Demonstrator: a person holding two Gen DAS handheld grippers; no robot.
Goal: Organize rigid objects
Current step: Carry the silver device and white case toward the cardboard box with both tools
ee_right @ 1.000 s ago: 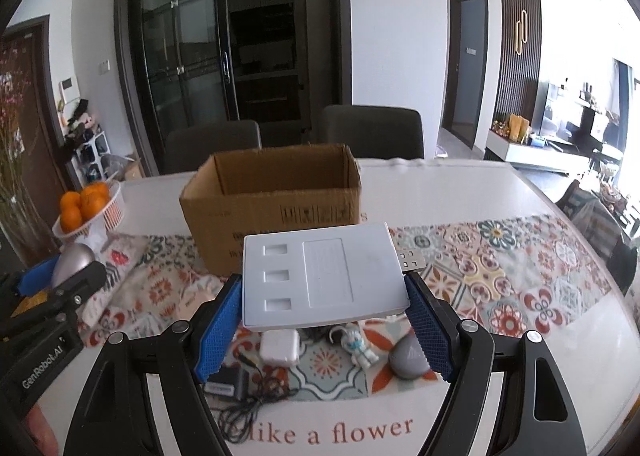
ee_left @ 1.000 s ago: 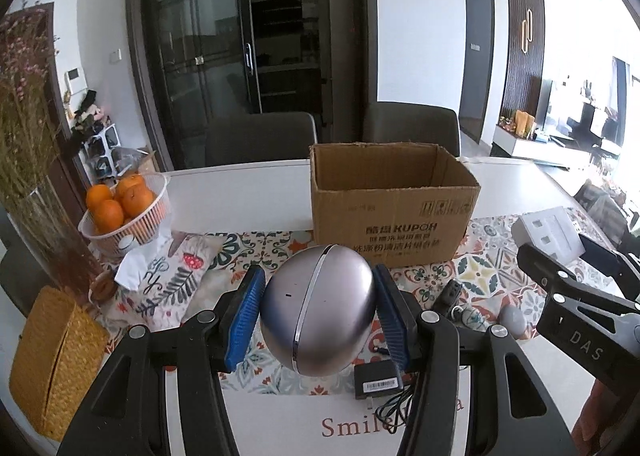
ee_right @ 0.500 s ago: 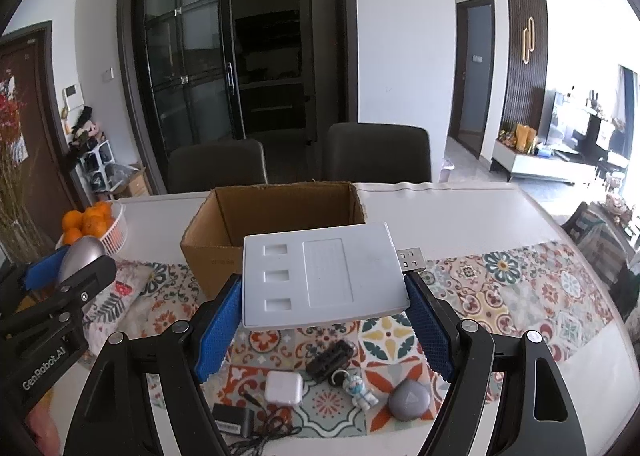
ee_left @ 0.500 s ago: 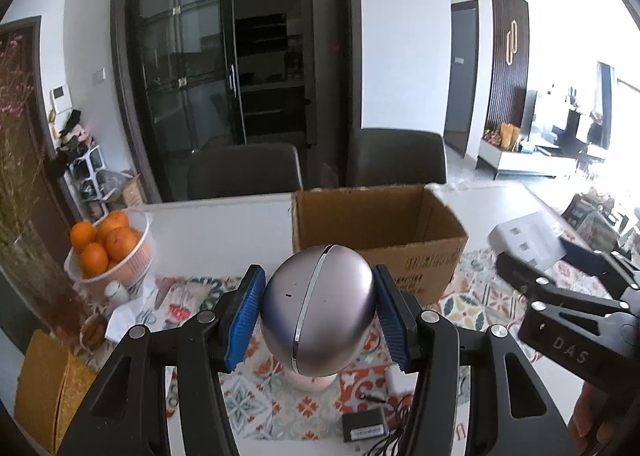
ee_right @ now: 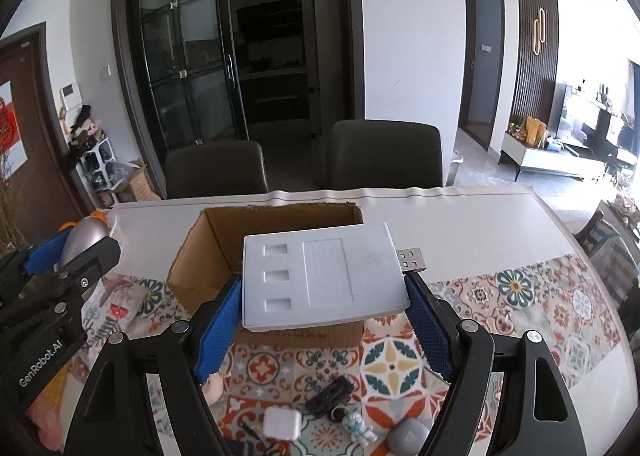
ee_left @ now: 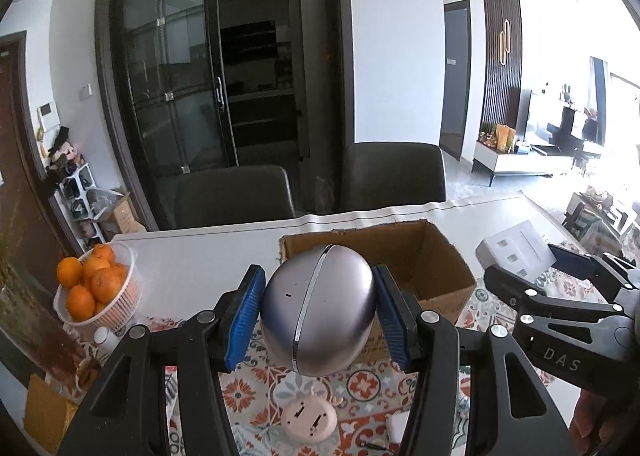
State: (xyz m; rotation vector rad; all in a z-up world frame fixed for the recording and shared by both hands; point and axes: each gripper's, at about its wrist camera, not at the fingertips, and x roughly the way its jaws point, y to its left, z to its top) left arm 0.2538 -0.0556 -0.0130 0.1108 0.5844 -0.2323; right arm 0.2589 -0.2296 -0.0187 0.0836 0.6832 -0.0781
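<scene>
**Two loads over the box, one drop at a time**

My left gripper [ee_left: 318,314] is clamped on a silver egg-shaped gadget [ee_left: 318,310], its blue pads pressed to the two rounded flanks. My right gripper [ee_right: 324,322] pinches a flat white hub [ee_right: 322,282] by its side edges, with the metal USB plug [ee_right: 412,259] jutting out to the right. Both loads hang in the air near the open cardboard box [ee_right: 208,256] that sits on the patterned runner [ee_right: 520,296]. From the right camera the hub covers the near wall and part of the opening, and from the left camera the egg sits in front of the box's near-left corner [ee_left: 284,252].

I judge the step to be dropping both into the box, and the grippers are close enough to knock each other. So I would release one first, probably the hub, lowering it flat inside the walls with the plug clear of the rim before I spread the fingers. The egg is smooth and curved, so I expect it to roll; I'd bring it low to the box floor and open gently.

A white charger [ee_right: 282,424], a small black device [ee_right: 330,396], a toy astronaut [ee_right: 356,426] and a grey pebble-shaped case [ee_right: 406,438] lie on the runner, not yet packed
</scene>
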